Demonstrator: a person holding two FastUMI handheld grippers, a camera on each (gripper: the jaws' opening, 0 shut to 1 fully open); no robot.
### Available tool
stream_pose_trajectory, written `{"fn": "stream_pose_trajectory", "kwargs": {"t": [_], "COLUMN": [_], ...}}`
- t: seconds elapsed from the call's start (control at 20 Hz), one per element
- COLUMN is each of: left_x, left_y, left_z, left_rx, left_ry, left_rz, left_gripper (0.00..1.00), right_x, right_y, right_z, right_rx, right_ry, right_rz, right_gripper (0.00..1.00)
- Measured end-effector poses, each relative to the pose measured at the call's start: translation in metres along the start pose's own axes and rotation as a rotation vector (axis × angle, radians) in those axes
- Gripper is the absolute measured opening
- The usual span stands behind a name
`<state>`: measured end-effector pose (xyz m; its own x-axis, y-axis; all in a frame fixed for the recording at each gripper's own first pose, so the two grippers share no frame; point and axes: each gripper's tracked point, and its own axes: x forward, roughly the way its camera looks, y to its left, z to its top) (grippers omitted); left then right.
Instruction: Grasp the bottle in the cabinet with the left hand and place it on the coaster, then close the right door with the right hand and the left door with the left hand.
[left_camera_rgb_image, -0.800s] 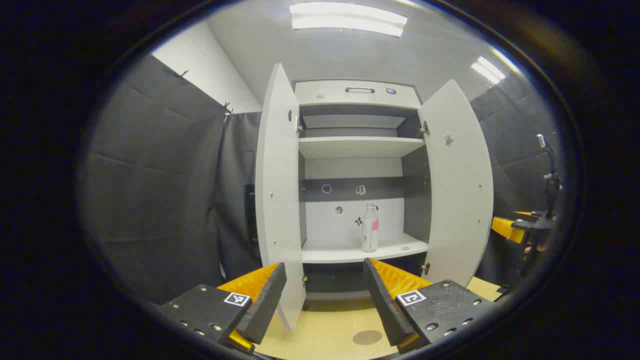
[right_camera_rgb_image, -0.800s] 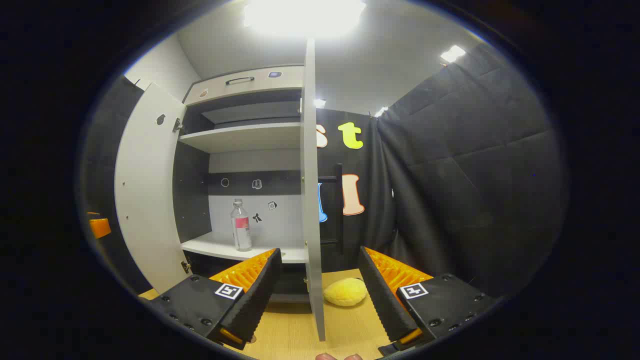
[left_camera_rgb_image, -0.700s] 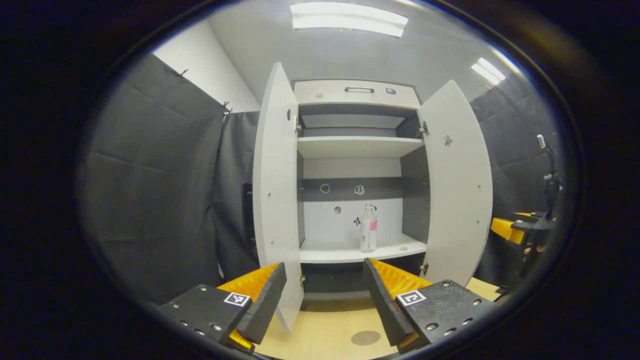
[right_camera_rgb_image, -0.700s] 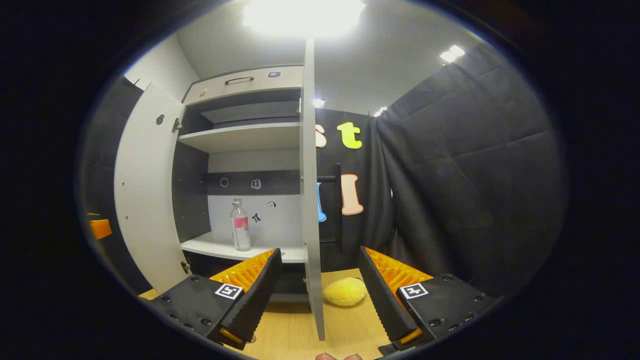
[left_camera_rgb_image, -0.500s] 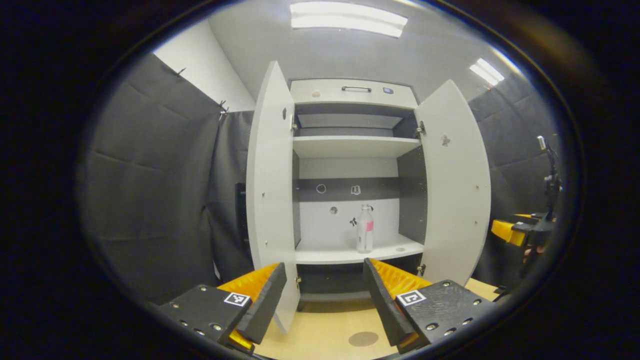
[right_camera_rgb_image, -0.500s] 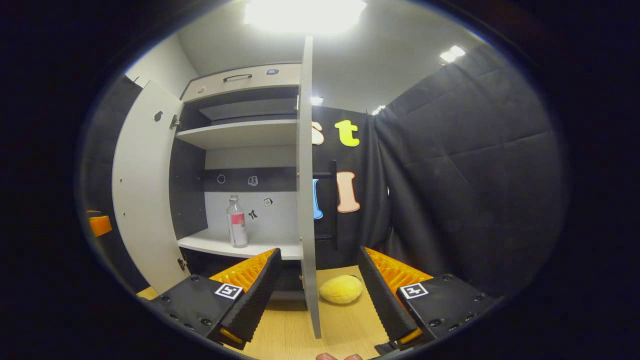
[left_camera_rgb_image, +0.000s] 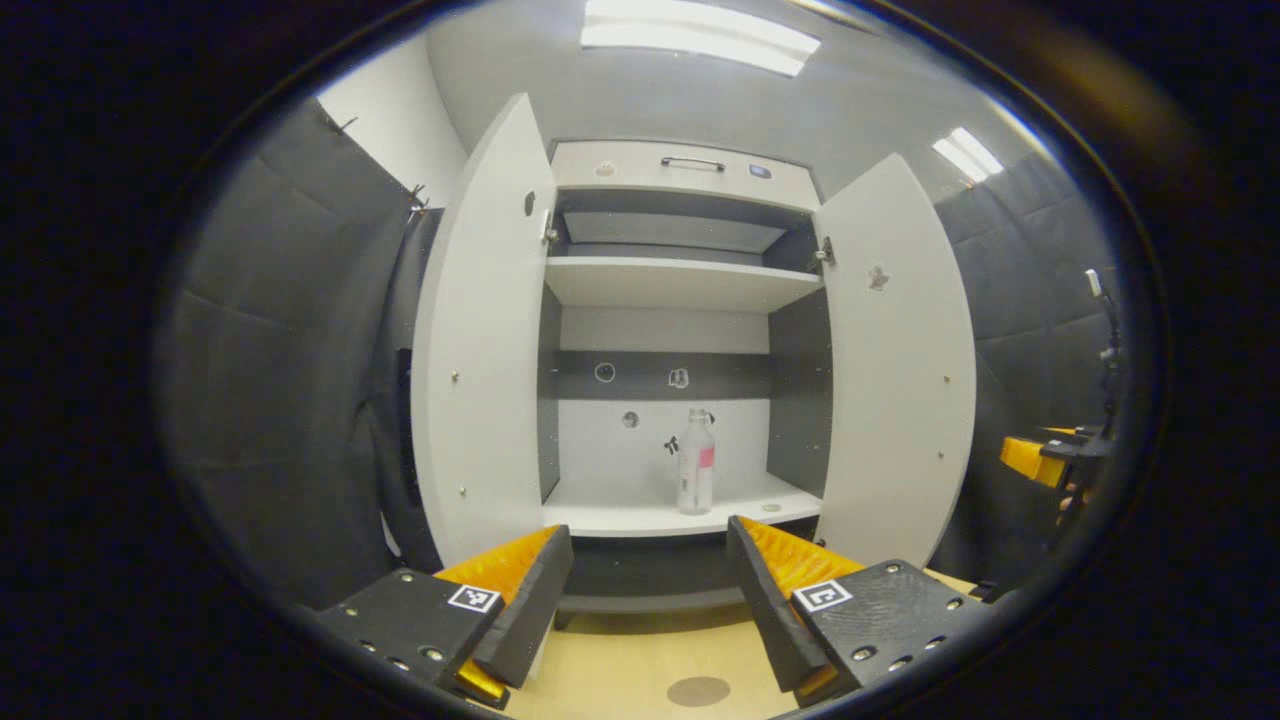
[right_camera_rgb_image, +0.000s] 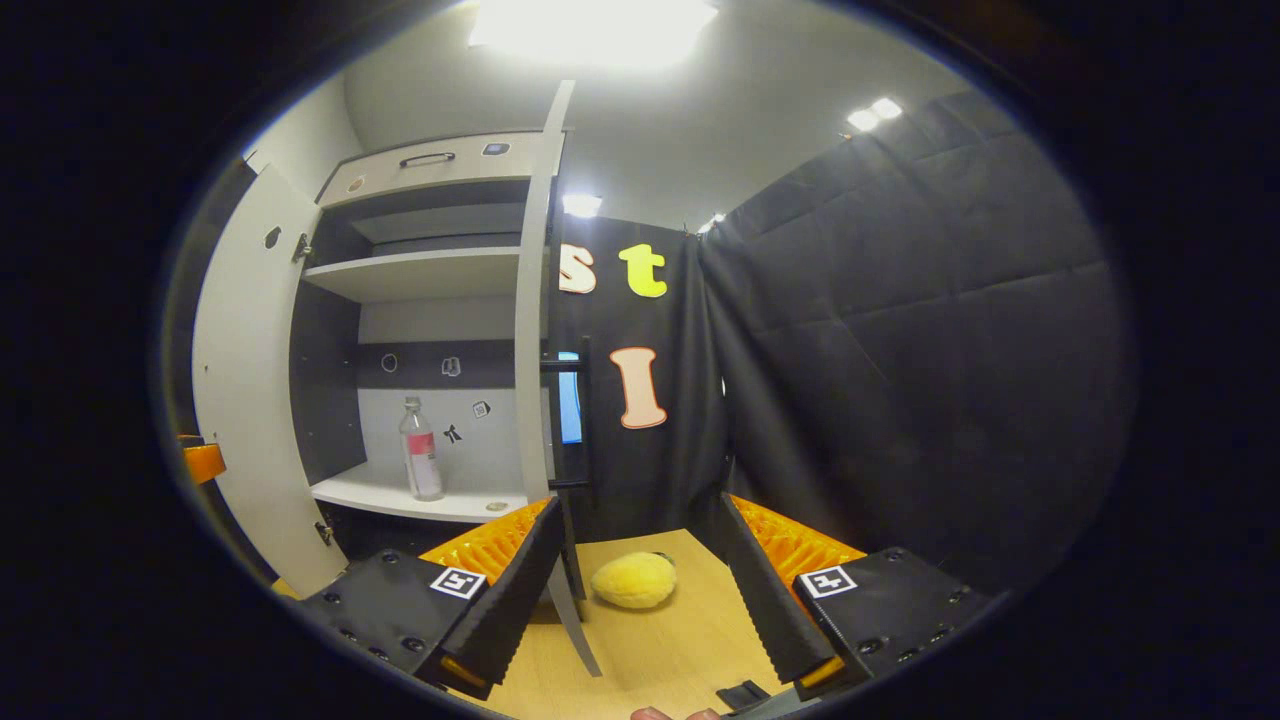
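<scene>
Left gripper view: bottle (left_camera_rgb_image: 696, 460) upright on the lower shelf (left_camera_rgb_image: 640, 515) of the cabinet (left_camera_rgb_image: 680, 180), toward the right half of the opening, clear of both side walls. Not yet touched. Left gripper (left_camera_rgb_image: 650, 590) low and well short of the shelf, fingers spread wide with nothing between them, lined up roughly on the opening and spread ready for a grasp. Bottle a little right of the midline between the fingers, so probably a small correction needed on the way in. Left door (left_camera_rgb_image: 480, 340) and right door (left_camera_rgb_image: 895, 350) both swung out wide, leaving a free path to the shelf. Round dark coaster (left_camera_rgb_image: 698, 690) flat on the wooden table (left_camera_rgb_image: 620, 665) in front of the cabinet, near the gripper, handy for the set-down.

Right gripper view: same bottle (right_camera_rgb_image: 421, 452) on the shelf, seen past the edge of the right door (right_camera_rgb_image: 532, 330). Right gripper (right_camera_rgb_image: 640, 590) also spread apart and empty, held back on the outer side of that door, seemingly placed for the later push. Yellow soft lump (right_camera_rgb_image: 632, 580) on the table (right_camera_rgb_image: 660, 650) beyond the fingers, possibly a sponge or plush toy, hard to tell at this range; near the door's foot and perhaps in its swing.
</scene>
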<state>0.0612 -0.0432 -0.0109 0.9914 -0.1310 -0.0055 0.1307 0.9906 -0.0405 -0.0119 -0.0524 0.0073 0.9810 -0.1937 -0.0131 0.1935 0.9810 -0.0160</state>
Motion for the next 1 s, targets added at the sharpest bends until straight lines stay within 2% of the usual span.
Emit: {"fn": "stream_pose_trajectory", "kwargs": {"t": [0.35, 0.45, 0.5, 0.55, 0.75, 0.8, 0.85, 1.0], "left_x": [0.061, 0.084, 0.095, 0.106, 0.155, 0.167, 0.18, 0.22], "left_y": [-0.005, -0.009, -0.012, -0.015, -0.028, -0.031, -0.032, -0.039], "left_z": [-0.025, -0.026, -0.026, -0.027, -0.023, -0.02, -0.018, -0.009], "left_rx": [-0.004, 0.005, 0.006, 0.003, -0.021, -0.015, -0.005, 0.023], "left_ry": [0.052, 0.057, 0.056, 0.055, 0.047, 0.041, 0.035, 0.019], "left_rz": [-0.027, -0.035, -0.041, -0.046, -0.064, -0.065, -0.063, -0.068], "left_gripper": [0.95, 0.9, 0.9, 0.95, 0.95, 0.95, 0.9, 0.9], "right_x": [0.027, 0.037, 0.042, 0.046, 0.065, 0.069, 0.074, 0.086], "right_y": [-0.027, -0.038, -0.045, -0.053, -0.083, -0.091, -0.099, -0.118], "right_z": [-0.003, -0.004, -0.006, -0.006, -0.008, -0.008, -0.008, -0.01], "right_rx": [0.019, 0.03, 0.036, 0.042, 0.069, 0.076, 0.083, 0.091], "right_ry": [0.014, 0.015, 0.013, 0.012, 0.003, 0.001, -0.002, -0.011], "right_rz": [-0.086, -0.117, -0.133, -0.151, -0.224, -0.24, -0.256, -0.3], "right_gripper": [0.98, 0.98, 0.98, 0.98, 0.98, 0.98, 0.97, 0.96]}}
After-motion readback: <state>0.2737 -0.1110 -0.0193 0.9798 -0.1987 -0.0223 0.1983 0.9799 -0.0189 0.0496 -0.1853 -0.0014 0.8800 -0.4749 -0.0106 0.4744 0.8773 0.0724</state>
